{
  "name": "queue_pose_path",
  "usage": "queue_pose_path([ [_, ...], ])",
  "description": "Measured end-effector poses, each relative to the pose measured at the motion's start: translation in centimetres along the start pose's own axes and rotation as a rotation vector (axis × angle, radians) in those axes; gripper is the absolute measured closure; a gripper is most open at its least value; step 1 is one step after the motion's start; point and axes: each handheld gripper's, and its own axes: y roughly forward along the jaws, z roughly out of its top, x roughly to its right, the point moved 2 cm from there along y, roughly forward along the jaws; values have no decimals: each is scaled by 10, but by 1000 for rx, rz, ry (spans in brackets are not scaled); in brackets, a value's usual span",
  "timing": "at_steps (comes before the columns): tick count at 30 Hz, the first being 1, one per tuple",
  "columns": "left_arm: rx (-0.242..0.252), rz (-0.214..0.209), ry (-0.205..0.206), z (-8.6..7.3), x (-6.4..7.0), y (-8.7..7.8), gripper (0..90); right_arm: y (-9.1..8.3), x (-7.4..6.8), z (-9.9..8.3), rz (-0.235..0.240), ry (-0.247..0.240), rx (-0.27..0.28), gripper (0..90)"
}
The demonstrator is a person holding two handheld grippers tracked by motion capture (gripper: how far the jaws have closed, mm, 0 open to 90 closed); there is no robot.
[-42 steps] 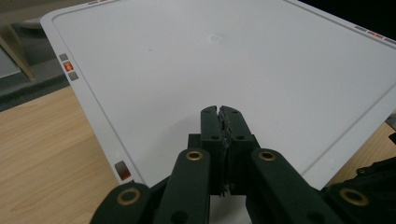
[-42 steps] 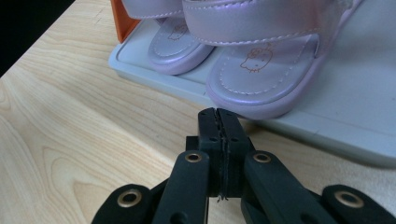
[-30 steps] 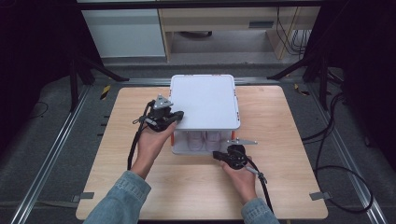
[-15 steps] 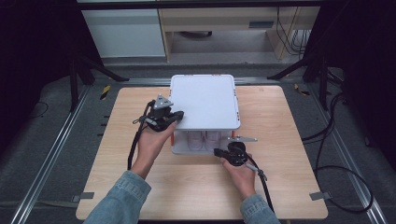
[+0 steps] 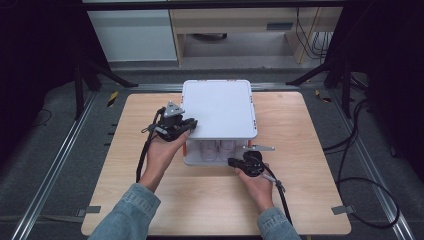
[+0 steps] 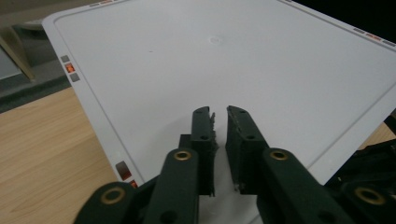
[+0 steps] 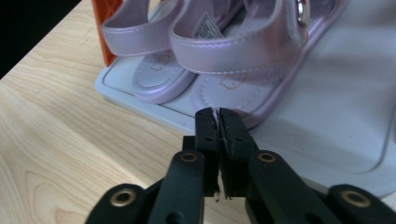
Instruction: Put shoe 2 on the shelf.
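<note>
A white two-level rack stands mid-table, its flat top panel (image 5: 220, 107) (image 6: 233, 56) bare. A pair of pale pink sandals (image 5: 217, 149) (image 7: 224, 56) sits on the lower tray (image 7: 327, 116). My left gripper (image 5: 192, 122) (image 6: 220, 112) rests over the top panel's near left corner. Only a thin slit shows between its jaws, and nothing is in them. My right gripper (image 5: 232, 161) (image 7: 218, 112) is shut and empty at the lower tray's front edge. Its tips are right at the rim of the nearer sandal's sole; I cannot tell if they touch it.
The rack stands on a light wooden table (image 5: 300, 150) with bare wood on every side of it. An orange corner post (image 7: 100, 18) rises at the tray's end. Cables trail from both grippers toward the near edge. Dark floor and metal rails surround the table.
My right gripper has crept forward to the front of the lower tray. The left gripper and the rack have stayed put.
</note>
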Motion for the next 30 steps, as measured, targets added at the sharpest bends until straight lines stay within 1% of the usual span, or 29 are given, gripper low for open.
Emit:
queue_pose_path([
  [3, 22, 15, 7, 1, -1, -9, 623, -5, -2, 2, 11, -19, 17, 772],
  [4, 32, 21, 3, 1, -1, -11, 564, -8, -3, 3, 13, -30, 22, 729],
  [6, 44, 32, -5, 0, -4, -18, 476, -11, -4, 3, 14, -41, 30, 657],
  [9, 47, 36, -17, -5, -8, -27, 349, -16, -6, 4, 8, -66, 39, 538],
  [13, 58, 31, -19, -13, -10, -36, 247, -21, -9, 5, -9, -90, 48, 411],
  [15, 58, 31, -16, -17, -11, -41, 194, -24, -10, 5, -16, -105, 50, 363],
  [19, 66, 34, -16, -26, -11, -51, 130, -30, -9, 6, -32, -127, 58, 261],
  [22, 65, 30, -17, -36, -13, -58, 96, -36, -6, 6, -52, -136, 49, 189],
  [23, 63, 29, -20, -41, -13, -61, 92, -39, -5, 6, -56, -139, 43, 178],
  [24, 62, 30, -22, -46, -14, -64, 84, -43, -2, 5, -61, -152, 38, 161],
  [27, 34, 29, -22, -63, -19, -67, 68, -56, 7, 4, -68, -172, 50, 145],
  [30, -7, 39, -13, -78, -25, -63, 58, -66, 18, 5, -83, -189, 58, 125],
])
